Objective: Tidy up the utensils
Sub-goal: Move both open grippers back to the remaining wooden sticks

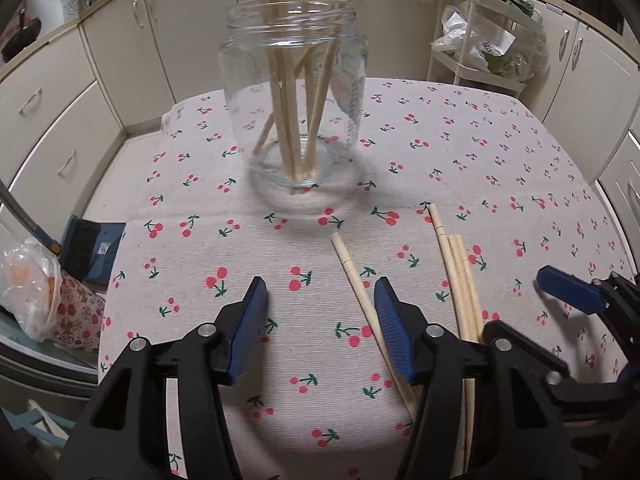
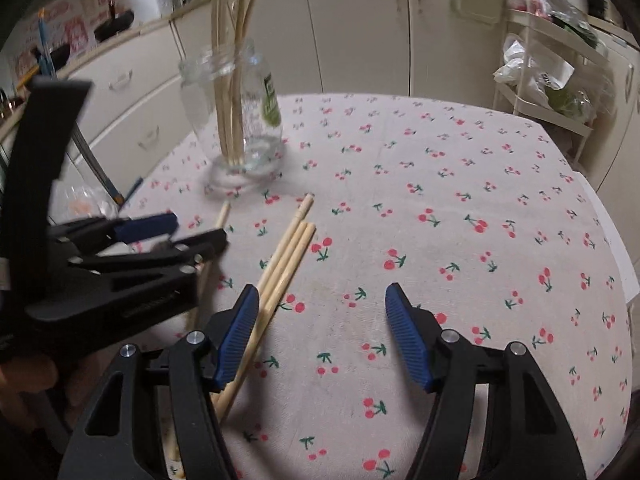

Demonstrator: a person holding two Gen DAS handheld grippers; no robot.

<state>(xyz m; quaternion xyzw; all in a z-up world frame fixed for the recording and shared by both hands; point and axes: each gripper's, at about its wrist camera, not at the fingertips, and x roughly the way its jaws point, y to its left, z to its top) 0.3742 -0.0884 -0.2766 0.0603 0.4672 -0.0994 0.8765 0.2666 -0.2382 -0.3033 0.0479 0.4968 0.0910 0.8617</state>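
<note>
A clear glass jar (image 1: 294,92) stands on the cherry-print tablecloth (image 1: 500,168) with several wooden chopsticks upright in it; it also shows in the right wrist view (image 2: 236,120). Loose chopsticks lie flat on the cloth: one single chopstick (image 1: 356,276) and a bundle of three (image 1: 460,280), also seen in the right wrist view (image 2: 286,256). My left gripper (image 1: 320,312) is open and empty, low over the cloth, its right finger beside the single chopstick. My right gripper (image 2: 320,320) is open and empty, its left finger over the bundle.
Cream cabinets run behind the table. A white wire cart (image 1: 488,40) with bags stands at the back right. A plastic bag (image 1: 32,280) and a blue item (image 1: 96,248) sit off the table's left edge. The left gripper's body (image 2: 100,264) shows in the right wrist view.
</note>
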